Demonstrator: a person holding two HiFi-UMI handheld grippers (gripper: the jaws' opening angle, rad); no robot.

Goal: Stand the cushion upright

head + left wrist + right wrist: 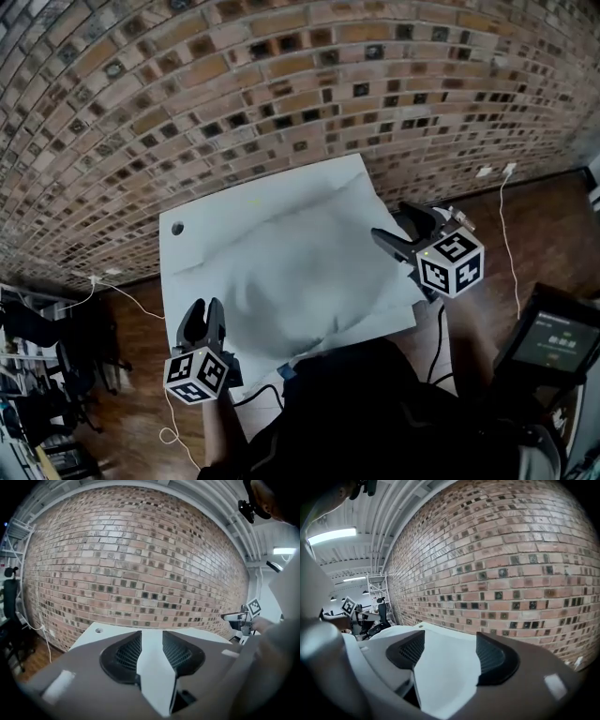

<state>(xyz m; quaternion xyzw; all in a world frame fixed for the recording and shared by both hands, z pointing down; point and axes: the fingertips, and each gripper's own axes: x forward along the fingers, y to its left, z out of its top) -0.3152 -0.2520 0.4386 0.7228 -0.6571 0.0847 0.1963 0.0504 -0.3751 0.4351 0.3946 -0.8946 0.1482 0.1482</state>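
A white-grey cushion (291,272) sits in the middle of the white table (192,258); its shape is blurred and I cannot tell whether it lies flat or stands. It shows as a pale mass at the right edge of the left gripper view (283,634) and at the left edge of the right gripper view (318,653). My left gripper (202,307) hovers at the table's near left corner, apart from the cushion, its jaws a little apart with only table between them (151,637). My right gripper (389,222) is at the cushion's right side, jaws wide, nothing between them (450,639).
A brick wall (281,84) runs right behind the table. The tabletop has a round hole (177,228) at its far left corner. Cables (511,244) trail over the wooden floor, and a dark screen (553,342) stands at the right. Chairs and shelving (37,375) crowd the left.
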